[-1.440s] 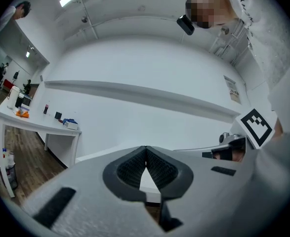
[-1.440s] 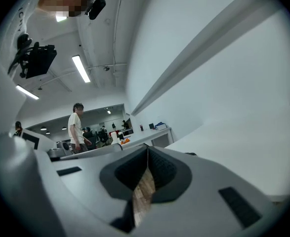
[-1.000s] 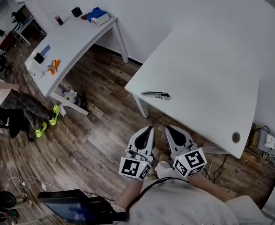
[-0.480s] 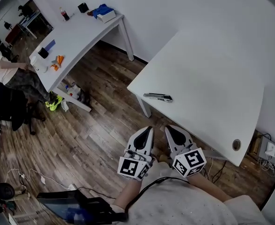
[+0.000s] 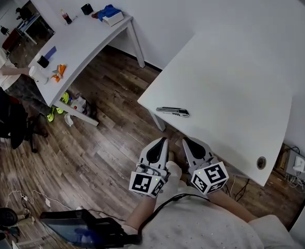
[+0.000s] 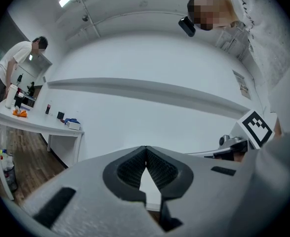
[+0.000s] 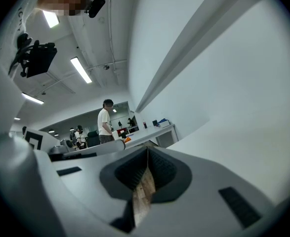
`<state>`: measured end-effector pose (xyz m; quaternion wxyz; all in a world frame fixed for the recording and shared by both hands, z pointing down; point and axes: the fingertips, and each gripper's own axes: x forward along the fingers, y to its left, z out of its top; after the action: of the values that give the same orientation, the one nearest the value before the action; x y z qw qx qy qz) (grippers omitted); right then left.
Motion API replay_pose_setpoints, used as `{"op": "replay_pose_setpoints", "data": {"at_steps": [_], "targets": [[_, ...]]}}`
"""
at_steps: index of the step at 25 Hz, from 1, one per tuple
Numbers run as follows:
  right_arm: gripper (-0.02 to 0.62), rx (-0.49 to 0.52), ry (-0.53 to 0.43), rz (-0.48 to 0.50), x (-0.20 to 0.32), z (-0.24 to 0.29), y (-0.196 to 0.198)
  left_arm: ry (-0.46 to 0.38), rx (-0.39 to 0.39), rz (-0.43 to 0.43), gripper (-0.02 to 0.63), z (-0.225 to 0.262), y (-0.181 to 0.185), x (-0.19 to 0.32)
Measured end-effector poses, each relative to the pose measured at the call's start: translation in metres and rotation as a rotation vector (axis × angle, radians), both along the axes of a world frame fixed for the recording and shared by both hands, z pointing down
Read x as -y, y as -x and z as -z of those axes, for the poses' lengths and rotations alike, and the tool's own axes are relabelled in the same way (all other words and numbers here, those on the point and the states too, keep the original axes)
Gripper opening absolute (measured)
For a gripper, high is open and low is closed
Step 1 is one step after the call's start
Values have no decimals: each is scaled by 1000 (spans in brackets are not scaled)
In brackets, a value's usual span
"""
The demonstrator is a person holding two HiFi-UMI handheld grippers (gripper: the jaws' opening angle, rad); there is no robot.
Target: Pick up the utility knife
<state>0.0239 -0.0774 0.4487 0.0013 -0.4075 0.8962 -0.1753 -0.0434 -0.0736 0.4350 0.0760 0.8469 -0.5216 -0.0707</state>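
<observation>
My left gripper point(image 6: 145, 151) has its jaws pressed together with nothing between them. My right gripper point(image 7: 147, 152) shows the same: jaws together and empty. In the head view both sit side by side, pointing forward over the wooden floor point(image 5: 105, 139), just short of the near edge of the white worktop point(image 5: 235, 77). The utility knife point(image 5: 172, 111) lies flat on that worktop close to its near corner, ahead of both grippers and touching neither.

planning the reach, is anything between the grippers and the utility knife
Nothing visible does. The utility knife lies alone near the edge of the white table; the left gripper and right gripper, both shut, are just short of that edge.
</observation>
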Motion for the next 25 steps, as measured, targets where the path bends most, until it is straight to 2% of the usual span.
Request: {"op": "replay_pose_setpoints", "data": {"at_steps": [12, 20, 25], "targets": [[8, -54, 25, 51, 44, -15, 14, 16, 20, -39, 8, -15, 3, 42], [8, -122, 22, 91, 73, -33, 30, 56, 38, -45, 8, -35, 25, 74], [8, -155, 48, 113, 95, -43, 41, 75, 34, -78, 8, -44, 34, 98]]}}
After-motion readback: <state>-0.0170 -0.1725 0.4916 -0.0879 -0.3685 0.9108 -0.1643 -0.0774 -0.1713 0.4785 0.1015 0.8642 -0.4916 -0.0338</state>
